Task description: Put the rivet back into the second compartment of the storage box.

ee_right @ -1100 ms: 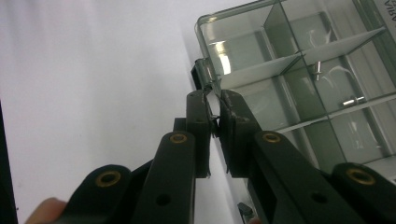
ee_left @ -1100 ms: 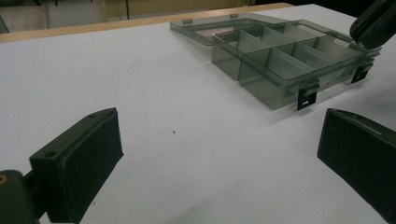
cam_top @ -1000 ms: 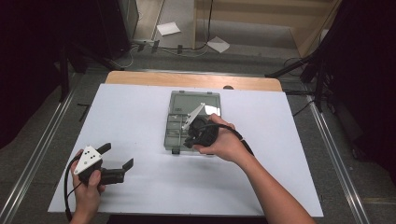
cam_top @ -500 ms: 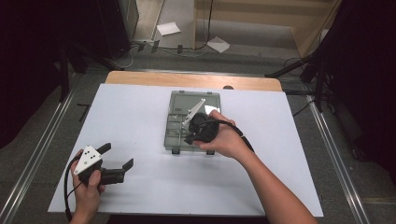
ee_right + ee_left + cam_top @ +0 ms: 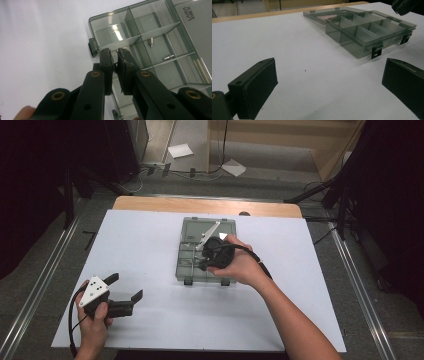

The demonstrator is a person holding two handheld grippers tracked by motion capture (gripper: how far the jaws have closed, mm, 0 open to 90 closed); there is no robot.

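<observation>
- Jaws of my right gripper stand nearly shut, with something small and dark pinched between their tips; I judge it a little screw, but I cannot tell for sure. They hang over the near-left part of the open compartment box.
- Jaws of my left gripper are wide apart, holding nothing, low over the table well to the box's left.
- The clear smoky box sits mid-table, lid laid flat behind it, two latches facing me.
- Two small metal screws already lie in the middle cells.
- To do this step well, I would centre the tips over one cell, clear of the dividers, go low, then release so the piece does not bounce out.
- The left gripper could steady the box's wall if it slides.
- The table is covered with a plain white sheet, a wooden edge showing at the far side.
- Beyond it: grey floor, loose papers, cables, dark curtains at both sides.
</observation>
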